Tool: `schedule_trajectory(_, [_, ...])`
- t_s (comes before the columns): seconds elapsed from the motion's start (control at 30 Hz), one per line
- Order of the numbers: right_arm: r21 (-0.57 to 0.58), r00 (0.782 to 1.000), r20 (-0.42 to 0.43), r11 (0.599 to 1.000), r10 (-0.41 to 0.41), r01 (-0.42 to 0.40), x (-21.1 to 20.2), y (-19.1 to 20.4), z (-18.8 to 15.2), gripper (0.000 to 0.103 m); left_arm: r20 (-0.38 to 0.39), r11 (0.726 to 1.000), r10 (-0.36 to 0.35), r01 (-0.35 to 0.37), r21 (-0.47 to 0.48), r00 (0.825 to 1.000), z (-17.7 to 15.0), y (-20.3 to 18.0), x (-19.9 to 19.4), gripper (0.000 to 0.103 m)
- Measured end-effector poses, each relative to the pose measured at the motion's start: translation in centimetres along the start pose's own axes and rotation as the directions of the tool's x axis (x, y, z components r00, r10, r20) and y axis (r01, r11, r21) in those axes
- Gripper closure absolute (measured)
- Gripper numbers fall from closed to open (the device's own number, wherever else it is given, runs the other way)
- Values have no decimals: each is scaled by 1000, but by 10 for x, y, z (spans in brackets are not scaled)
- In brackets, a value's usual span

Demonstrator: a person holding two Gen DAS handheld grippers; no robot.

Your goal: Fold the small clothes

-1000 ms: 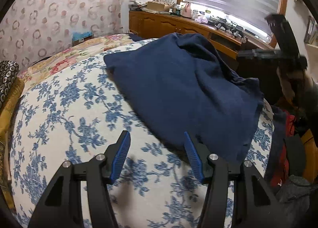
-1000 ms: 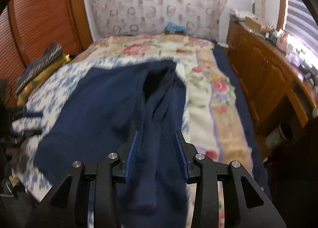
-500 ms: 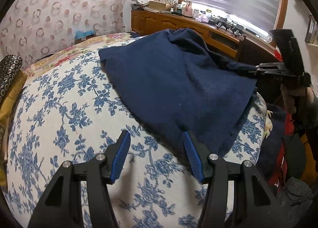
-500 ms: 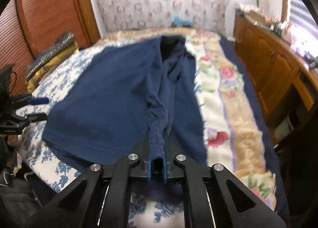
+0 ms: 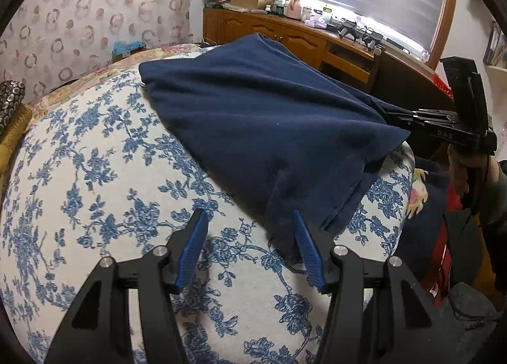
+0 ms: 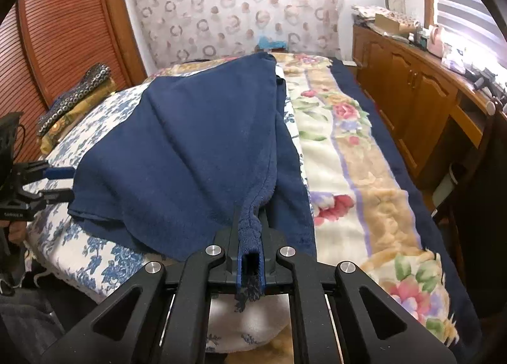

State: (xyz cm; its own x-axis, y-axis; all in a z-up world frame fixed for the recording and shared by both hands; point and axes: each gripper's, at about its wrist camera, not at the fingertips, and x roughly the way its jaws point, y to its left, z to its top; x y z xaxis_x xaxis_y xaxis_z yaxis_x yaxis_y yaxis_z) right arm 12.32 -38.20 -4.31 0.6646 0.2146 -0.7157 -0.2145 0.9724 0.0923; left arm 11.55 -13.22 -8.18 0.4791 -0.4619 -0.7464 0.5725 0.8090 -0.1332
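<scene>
Navy cloth (image 6: 196, 148) spread on floral bedspread (image 5: 95, 173). Right gripper (image 6: 250, 246) clamped tight on its near hem, lifting ridge. Left gripper (image 5: 250, 243) half open, empty; cloth corner just beyond right fingertip (image 5: 301, 230), possibly touching.

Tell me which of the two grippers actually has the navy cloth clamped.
The right gripper: its blue pads are shut on a bunched edge of the navy cloth. The left gripper stands open at the cloth's near corner, pinching nothing.
</scene>
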Motion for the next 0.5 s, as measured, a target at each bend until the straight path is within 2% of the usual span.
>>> schedule_trajectory(0.37, [-10,999,21,1000,-28,28,-4,-4,2,98,-7,1000,-15,15,10,1000,-3,-10,9,48])
schedule_trajectory(0.47, [-9,999,24,999,-33,33,-5,-3,2,93,-9,1000,-20,21,17,1000,-4,-12,10,48])
schedule_trajectory(0.5, [-10,999,26,999,-37,37,-5,-3,1,91,-10,1000,-25,25,19,1000,-4,-13,10,51])
